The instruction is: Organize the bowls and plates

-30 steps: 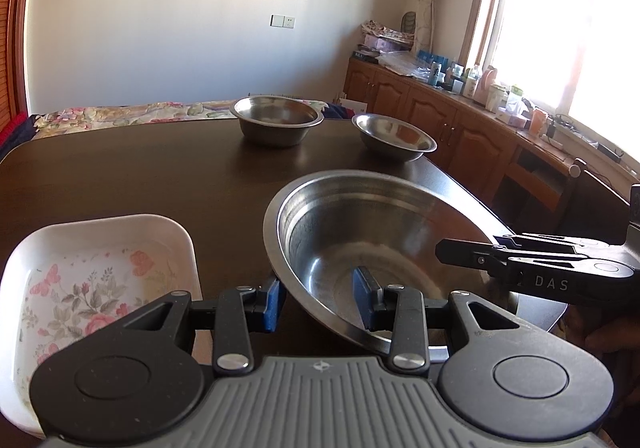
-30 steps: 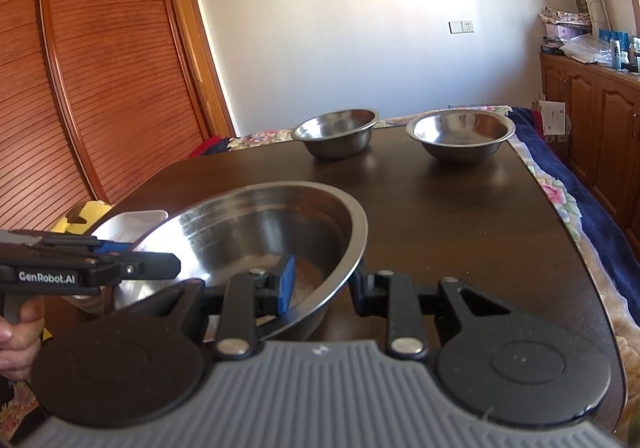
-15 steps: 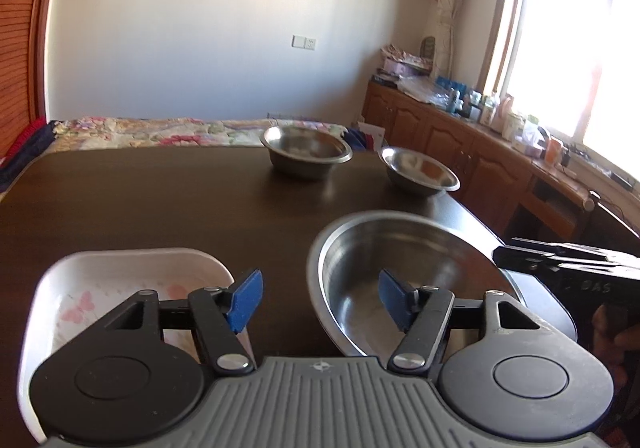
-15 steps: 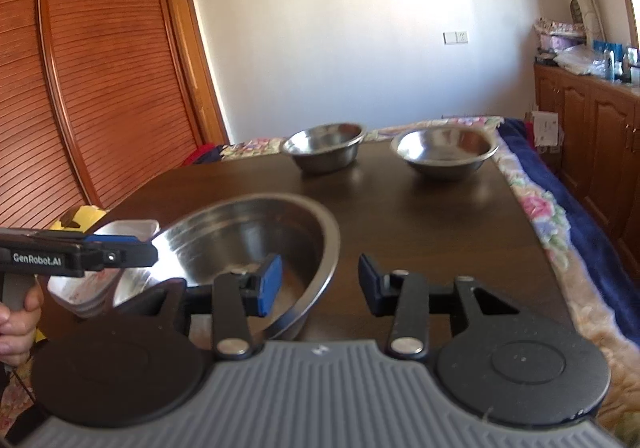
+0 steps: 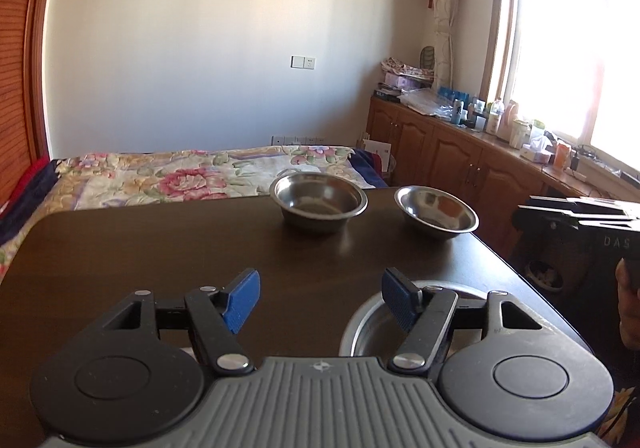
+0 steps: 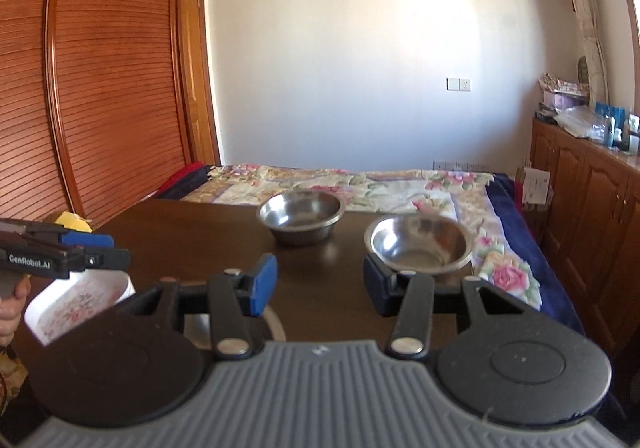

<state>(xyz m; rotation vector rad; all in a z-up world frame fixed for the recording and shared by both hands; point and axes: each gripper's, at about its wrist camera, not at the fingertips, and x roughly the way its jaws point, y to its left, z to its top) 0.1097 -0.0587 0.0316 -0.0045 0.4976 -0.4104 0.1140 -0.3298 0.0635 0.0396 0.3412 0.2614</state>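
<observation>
My left gripper [image 5: 320, 302] hangs above the dark table [image 5: 160, 248], jaws opening with nothing between them. Below its right finger lies the large steel bowl [image 5: 368, 324], mostly hidden by the gripper body. Two smaller steel bowls stand at the far edge, one deep [image 5: 318, 203] and one shallow [image 5: 436, 211]. My right gripper [image 6: 320, 284] is open and empty too; a sliver of the large bowl's rim [image 6: 277, 322] shows under its left finger. The deep bowl [image 6: 300, 213] and shallow bowl [image 6: 420, 244] lie ahead of it. A white floral dish [image 6: 76, 300] sits at the left.
A bed with a floral cover [image 5: 180, 175] borders the table's far side. Wooden cabinets [image 5: 460, 155] with clutter on top line the right wall under a window. A person's hand [image 6: 10, 308] holds the left gripper [image 6: 60, 252]; the right gripper [image 5: 580, 213] shows at the right edge.
Both grippers were shut on opposite sides of the large bowl's rim. They have opened, let go, and risen and drawn back, leaving the bowl on the table.
</observation>
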